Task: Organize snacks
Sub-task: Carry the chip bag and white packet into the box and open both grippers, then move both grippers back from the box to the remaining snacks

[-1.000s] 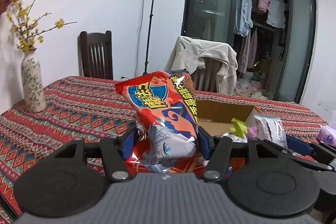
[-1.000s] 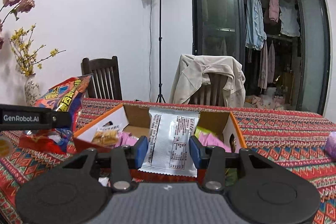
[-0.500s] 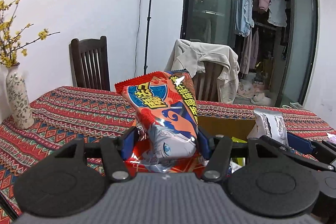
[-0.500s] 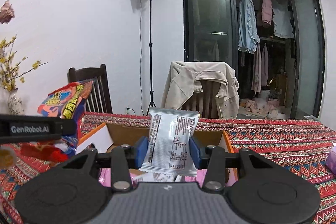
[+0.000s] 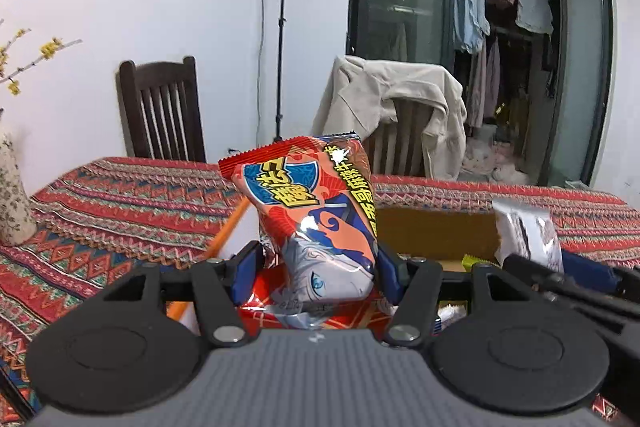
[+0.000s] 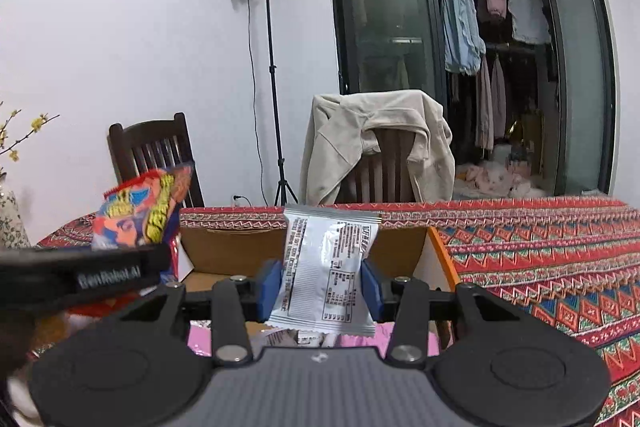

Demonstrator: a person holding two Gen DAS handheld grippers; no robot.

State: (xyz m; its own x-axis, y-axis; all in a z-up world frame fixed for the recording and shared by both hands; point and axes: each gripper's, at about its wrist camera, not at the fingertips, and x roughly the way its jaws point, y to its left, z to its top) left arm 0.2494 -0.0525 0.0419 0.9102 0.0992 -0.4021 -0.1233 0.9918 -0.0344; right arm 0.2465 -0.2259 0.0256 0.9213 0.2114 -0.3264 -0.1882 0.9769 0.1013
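My left gripper (image 5: pixel 316 275) is shut on a red and blue snack bag (image 5: pixel 312 211), held upright above the near left corner of an open cardboard box (image 5: pixel 432 231). My right gripper (image 6: pixel 320 287) is shut on a white snack packet (image 6: pixel 326 267), held upright over the same box (image 6: pixel 400 243). The white packet also shows at the right of the left wrist view (image 5: pixel 526 235). The red bag shows at the left of the right wrist view (image 6: pixel 144 211). Pink and white packets (image 6: pixel 288 337) lie inside the box.
The box stands on a table with a red patterned cloth (image 6: pixel 540 251). A flower vase (image 5: pixel 12 199) stands at the table's left. Two chairs (image 5: pixel 160 111) stand behind the table, one draped with a beige jacket (image 6: pixel 376 143). A lamp stand (image 6: pixel 272 67) is by the wall.
Both grippers have risen and moved forward and toward the box with their packets still held. The vase has slid toward the left edge of the left wrist view.
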